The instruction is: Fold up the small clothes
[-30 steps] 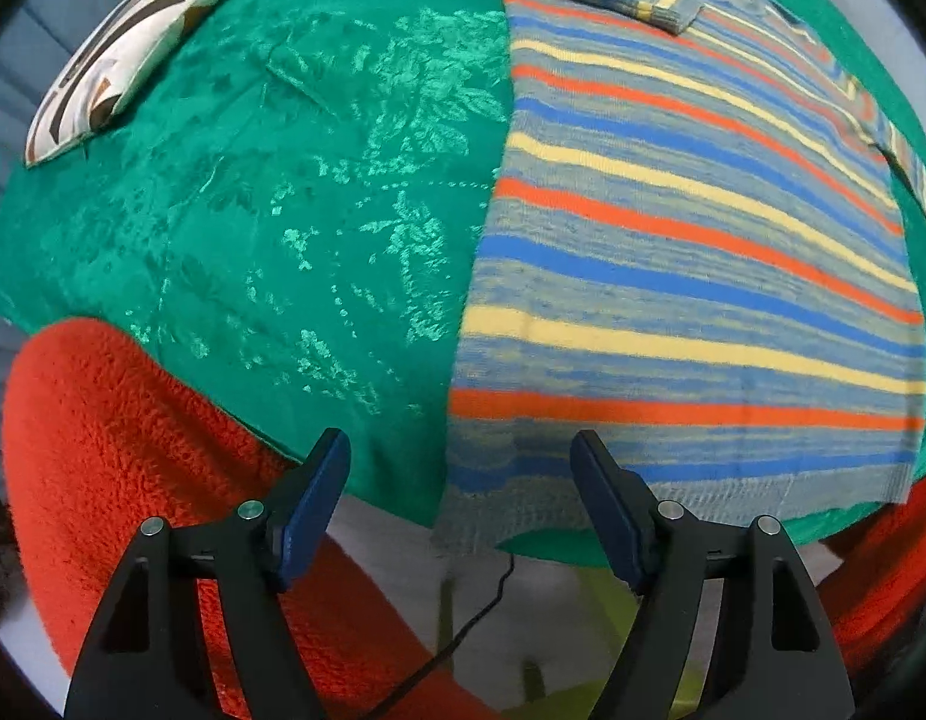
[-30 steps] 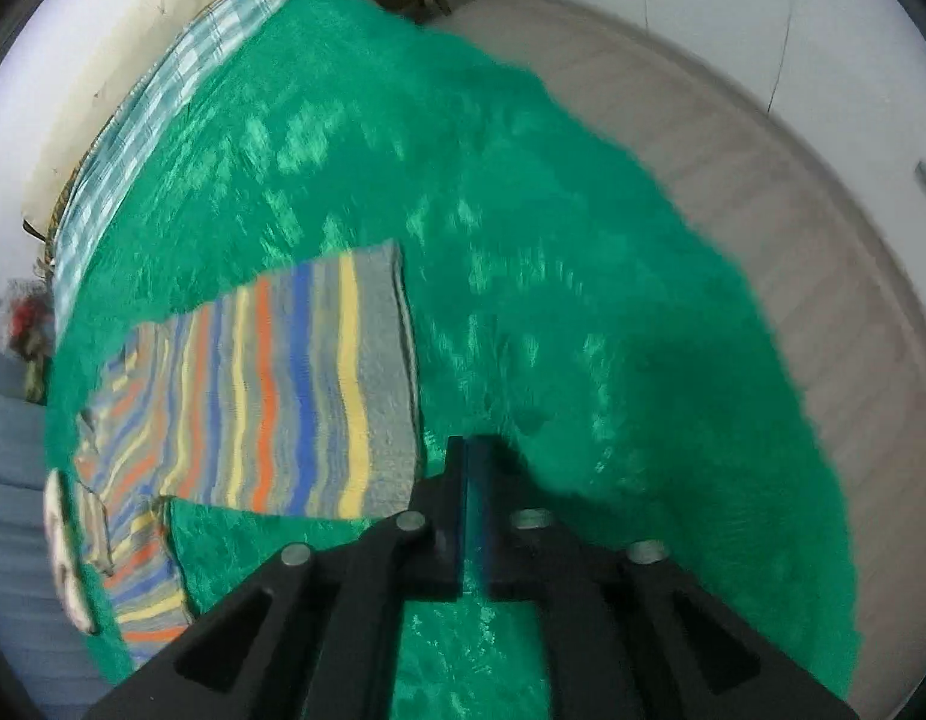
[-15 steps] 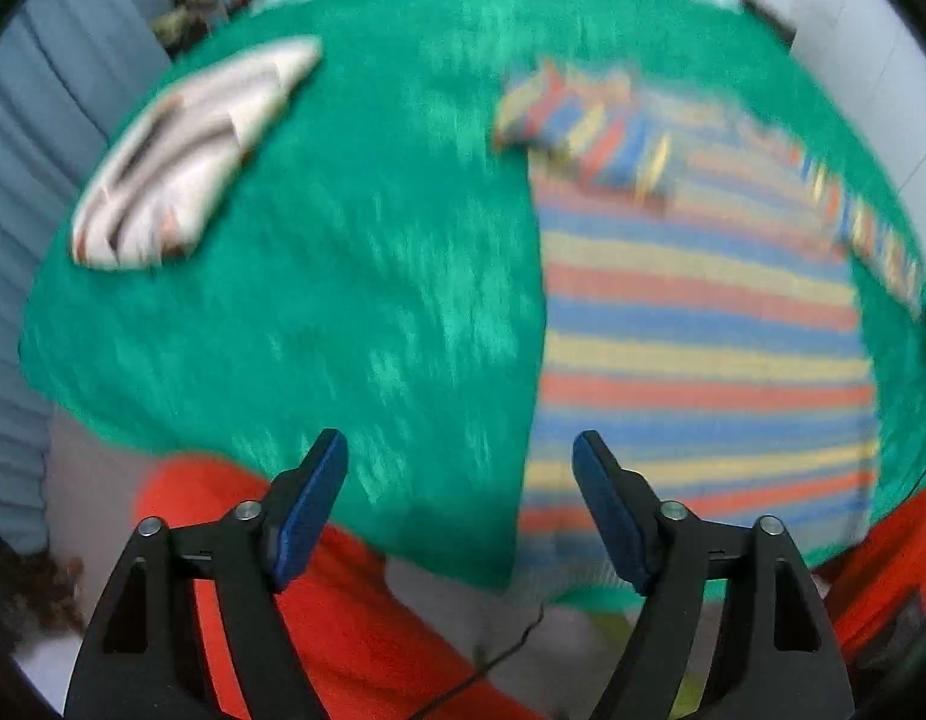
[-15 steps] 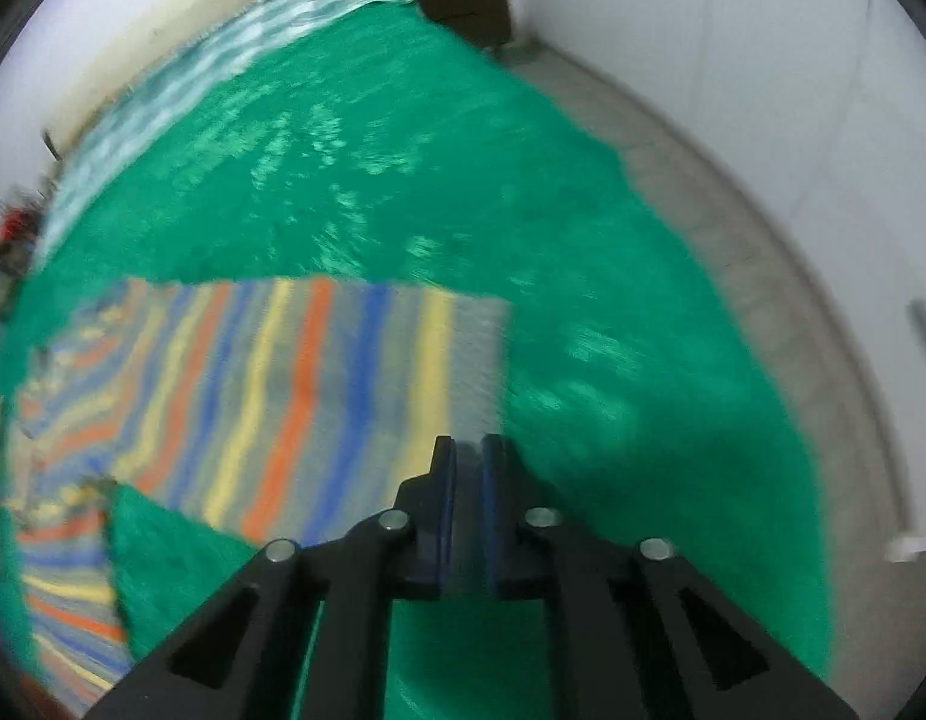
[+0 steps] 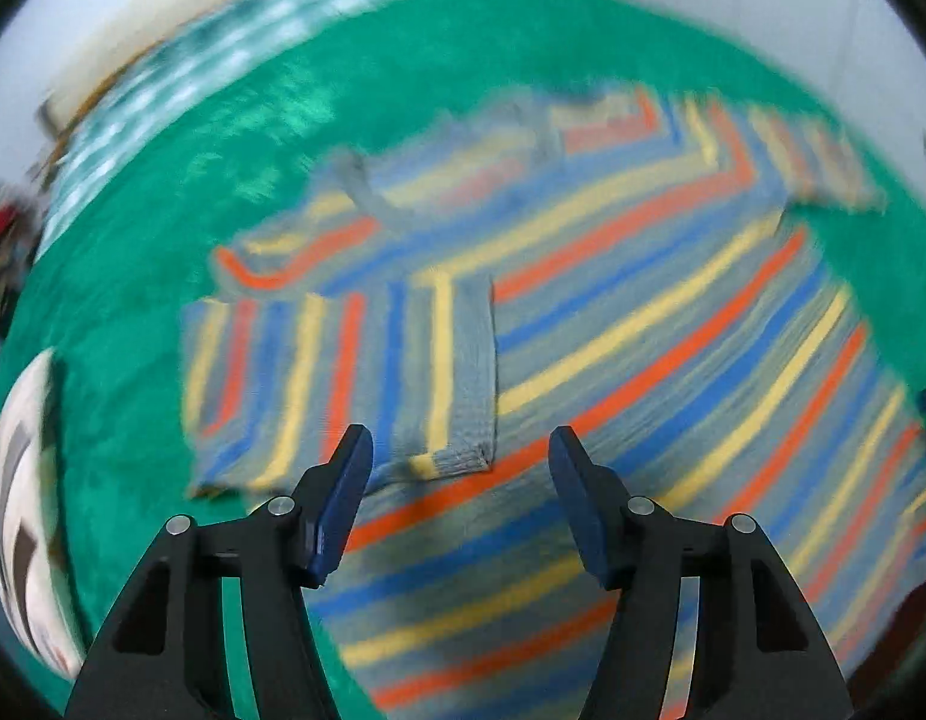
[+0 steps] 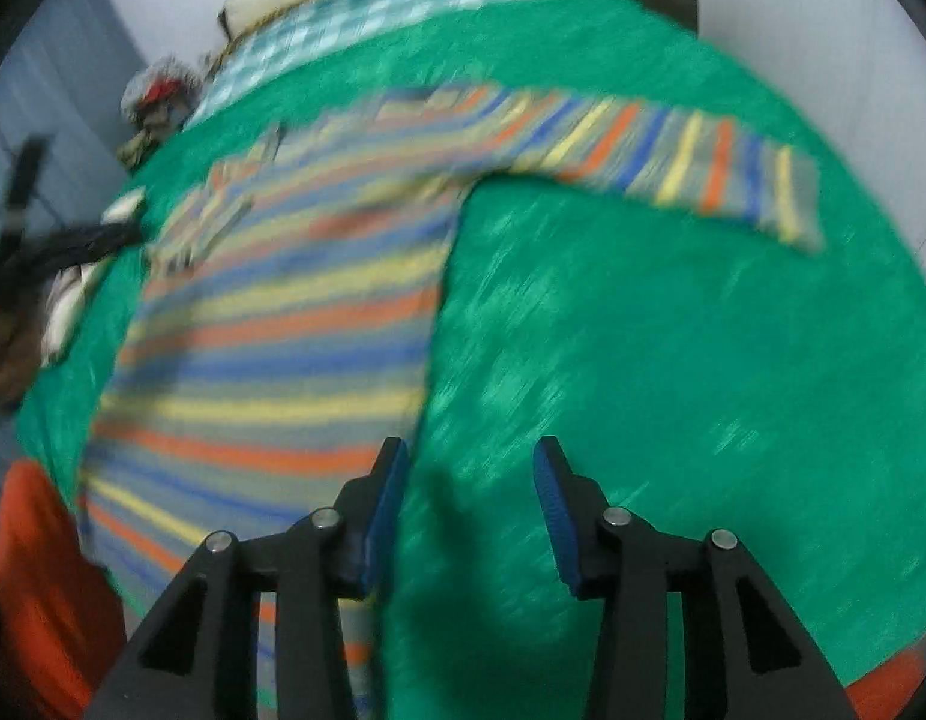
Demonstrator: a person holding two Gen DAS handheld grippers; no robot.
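Note:
A striped sweater (image 5: 643,330) in grey, blue, orange and yellow lies flat on a green blanket (image 5: 354,90). One sleeve (image 5: 342,372) is folded in over the body. My left gripper (image 5: 459,450) hovers above the folded sleeve's cuff, its jaws closing with nothing between them. In the right wrist view the sweater body (image 6: 282,330) lies at the left and the other sleeve (image 6: 673,162) stretches out to the right. My right gripper (image 6: 469,456) hangs over the green blanket (image 6: 673,390) just beside the body's right edge, its jaws opening and empty. Both views are blurred.
A patterned white cushion (image 5: 18,510) lies at the blanket's left edge. A checked cloth (image 6: 402,6) covers the far end of the bed. Orange fabric (image 6: 30,570) shows at the near left. The other gripper's dark frame (image 6: 54,240) appears at the left.
Both grippers swung across the bed and rolled. The left one went from the hem to above the folded sleeve and narrowed. The right one went from shut to open beside the sweater's body.

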